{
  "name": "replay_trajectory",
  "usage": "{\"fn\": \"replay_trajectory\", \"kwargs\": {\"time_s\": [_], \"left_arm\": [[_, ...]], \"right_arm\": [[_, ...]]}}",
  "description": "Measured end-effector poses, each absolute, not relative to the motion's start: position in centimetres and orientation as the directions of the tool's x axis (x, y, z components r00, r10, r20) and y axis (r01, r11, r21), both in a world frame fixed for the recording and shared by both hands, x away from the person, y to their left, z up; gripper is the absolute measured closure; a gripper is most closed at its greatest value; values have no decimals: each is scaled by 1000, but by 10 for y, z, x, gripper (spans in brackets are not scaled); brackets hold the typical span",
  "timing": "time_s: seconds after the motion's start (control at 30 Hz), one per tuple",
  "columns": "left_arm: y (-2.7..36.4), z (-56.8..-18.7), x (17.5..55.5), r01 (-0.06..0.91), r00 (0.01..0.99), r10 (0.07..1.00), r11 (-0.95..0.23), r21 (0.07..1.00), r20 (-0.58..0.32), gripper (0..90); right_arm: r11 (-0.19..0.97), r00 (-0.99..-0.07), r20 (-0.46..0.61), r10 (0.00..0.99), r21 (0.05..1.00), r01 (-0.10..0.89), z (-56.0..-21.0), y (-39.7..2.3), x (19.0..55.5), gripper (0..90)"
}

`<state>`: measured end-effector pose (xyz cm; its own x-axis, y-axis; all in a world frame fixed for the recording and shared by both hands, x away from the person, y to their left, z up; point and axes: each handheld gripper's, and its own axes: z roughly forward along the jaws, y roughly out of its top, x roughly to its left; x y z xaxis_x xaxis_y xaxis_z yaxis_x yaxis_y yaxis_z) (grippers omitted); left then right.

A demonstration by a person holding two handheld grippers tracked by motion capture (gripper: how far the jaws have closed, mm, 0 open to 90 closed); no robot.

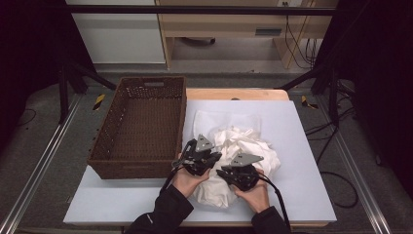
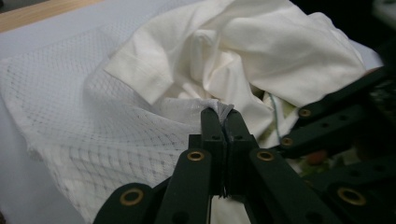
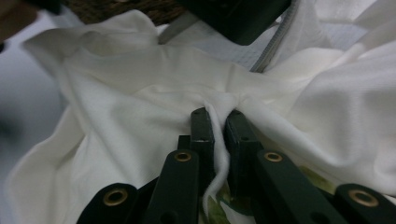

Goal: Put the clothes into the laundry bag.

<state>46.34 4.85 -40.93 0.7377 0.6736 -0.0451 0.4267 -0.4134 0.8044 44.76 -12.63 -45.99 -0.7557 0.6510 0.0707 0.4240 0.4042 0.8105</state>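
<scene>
A crumpled white garment lies heaped on the white mat, partly over a white mesh fabric. My left gripper sits at the heap's left side. In the left gripper view its jaws are shut on an edge of the mesh fabric, with the garment bunched behind. My right gripper is at the heap's near side, close beside the left one. Its jaws are shut on a pinched fold of the white garment. A strand of cloth runs down between them.
A brown wicker basket stands to the left of the heap, right beside my left gripper. The white mat covers the wooden table, with bare room to the right and in front. Metal frame legs and cables lie beyond the table.
</scene>
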Motion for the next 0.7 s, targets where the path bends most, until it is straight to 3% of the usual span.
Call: {"fn": "replay_trajectory", "kwargs": {"time_s": [0.17, 0.27, 0.47, 0.57, 0.7], "left_arm": [[61, -414, 463, 455, 732, 672, -360, 815, -112, 895], [65, -415, 461, 453, 734, 671, -365, 814, -108, 895], [65, -419, 464, 458, 733, 671, -363, 811, -114, 894], [67, -419, 467, 467, 724, 680, -356, 809, -118, 893], [71, -420, 470, 471, 718, 685, -348, 810, -123, 893]], "right_arm": [[345, -649, 32, 760, 827, 444, -467, -118, 458, 836], [341, -562, -41, 826, 830, 442, -465, -121, 457, 837], [333, -469, -90, 878, 819, 468, -463, -130, 456, 836], [329, -517, -55, 854, 828, 455, -463, -135, 457, 807], [233, -613, 111, 782, 861, 452, -445, -161, 451, 651]]}}
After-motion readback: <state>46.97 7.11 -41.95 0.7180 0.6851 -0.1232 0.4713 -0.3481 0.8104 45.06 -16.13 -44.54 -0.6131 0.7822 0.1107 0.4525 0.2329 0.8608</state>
